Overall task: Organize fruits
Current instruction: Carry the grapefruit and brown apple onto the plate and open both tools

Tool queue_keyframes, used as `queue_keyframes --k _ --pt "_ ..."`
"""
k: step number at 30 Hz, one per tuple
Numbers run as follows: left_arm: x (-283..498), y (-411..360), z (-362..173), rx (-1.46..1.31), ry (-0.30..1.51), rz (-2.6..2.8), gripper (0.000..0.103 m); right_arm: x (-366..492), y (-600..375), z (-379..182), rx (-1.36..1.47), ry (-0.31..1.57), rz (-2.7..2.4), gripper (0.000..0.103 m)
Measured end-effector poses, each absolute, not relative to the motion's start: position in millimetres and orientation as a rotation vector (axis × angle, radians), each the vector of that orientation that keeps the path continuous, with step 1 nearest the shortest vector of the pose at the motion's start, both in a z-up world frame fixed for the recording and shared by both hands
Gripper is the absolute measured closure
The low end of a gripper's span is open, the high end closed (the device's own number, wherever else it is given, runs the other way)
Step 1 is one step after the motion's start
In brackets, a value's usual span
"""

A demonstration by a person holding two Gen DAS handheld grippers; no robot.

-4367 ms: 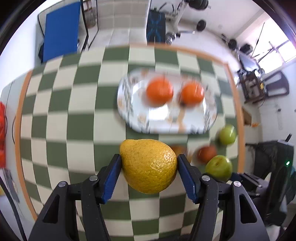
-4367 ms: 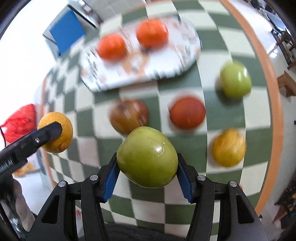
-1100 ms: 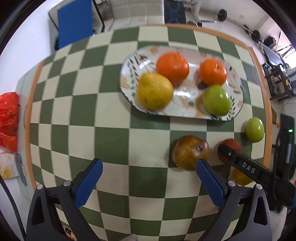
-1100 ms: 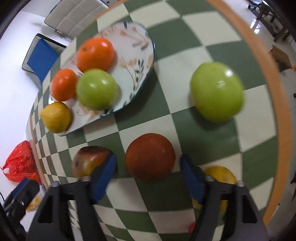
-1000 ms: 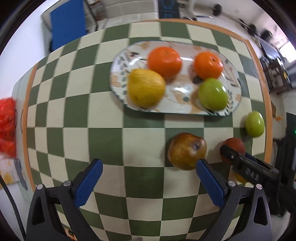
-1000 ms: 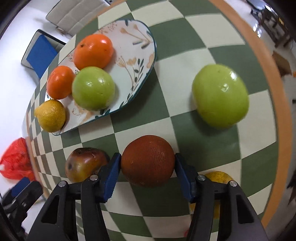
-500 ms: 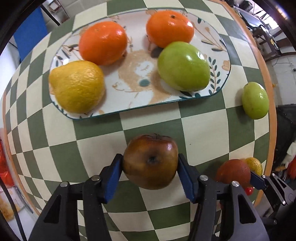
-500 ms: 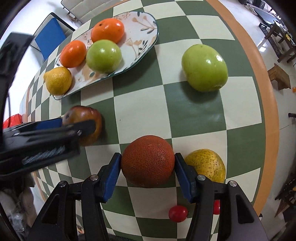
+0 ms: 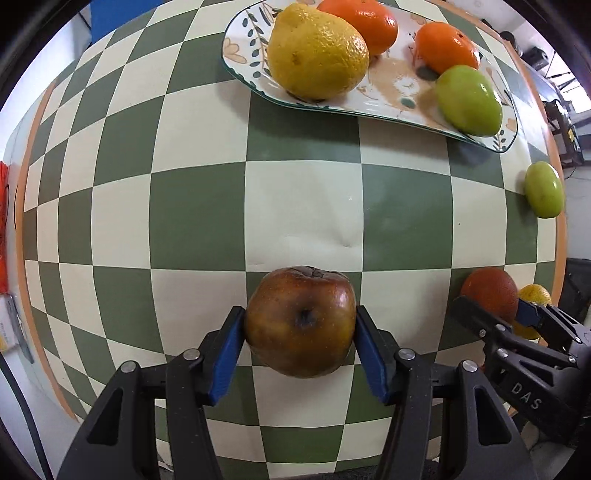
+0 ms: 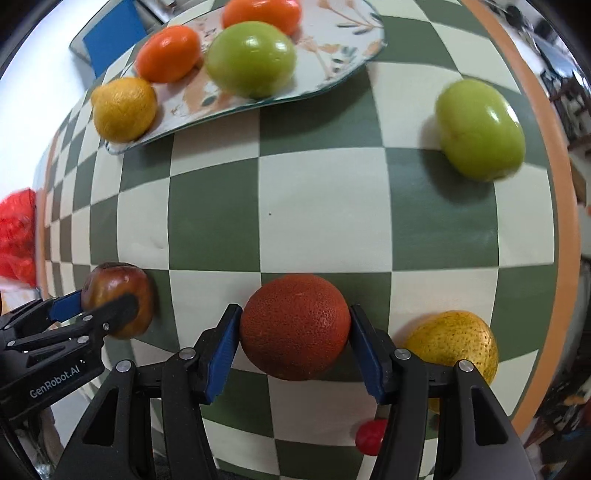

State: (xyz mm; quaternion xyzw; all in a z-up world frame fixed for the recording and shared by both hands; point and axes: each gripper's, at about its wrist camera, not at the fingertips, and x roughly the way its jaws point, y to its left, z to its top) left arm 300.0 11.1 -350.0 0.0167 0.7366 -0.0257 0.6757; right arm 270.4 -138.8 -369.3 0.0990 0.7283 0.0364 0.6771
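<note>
Fruits number eight in the left wrist view. The left gripper (image 9: 300, 334) clamps a brown bruised apple (image 9: 300, 325) between its blue pads, over the checkered tablecloth (image 9: 199, 206). On the oval plate (image 9: 388, 92) at the far side lie four: one lemon (image 9: 317, 51), two oranges, far (image 9: 360, 22) and right (image 9: 445, 46), and one green apple (image 9: 469, 99). A second green apple (image 9: 543, 194) sits on the cloth near the right edge, apart from the plate. At lower right the right gripper (image 9: 491, 308) holds a dark red orange (image 9: 489, 291), with a yellow speckled fruit (image 9: 535, 295) just behind it.

From the right wrist view the count is the same eight, plus one small red item (image 10: 371, 435) low by the table edge; what it is cannot be told. The right gripper (image 10: 295, 339) is closed around the dark red orange (image 10: 295, 326). The yellow speckled fruit (image 10: 452, 343) lies just right of it on the cloth. One green apple (image 10: 480, 129) rests alone at upper right. The plate (image 10: 332, 48) carries the lemon (image 10: 123, 109), two oranges (image 10: 168, 53) (image 10: 262, 13) and one green apple (image 10: 251, 59). At left, the left gripper (image 10: 96, 306) grips the brown apple (image 10: 118, 299).
</note>
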Motion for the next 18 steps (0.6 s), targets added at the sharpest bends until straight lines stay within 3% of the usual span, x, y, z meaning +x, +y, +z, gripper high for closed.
queue_keyframes --k 4,10,14,18 --pt "301 13 -342 -0.003 1.656 -0.061 0.048 270 -136 -374 0.224 1.655 0.09 0.044" --pt "343 22 -274 -0.056 1.544 -0.132 0.048 288 -157 -341 0.409 1.596 0.1 0.044" --pt "408 28 -227 -0.056 1.452 -0.14 0.048 328 -180 -302 0.47 1.485 0.079 0.044" --pt "470 30 -233 -0.026 1.456 -0.102 0.047 383 -202 -288 0.452 1.433 0.02 0.044"
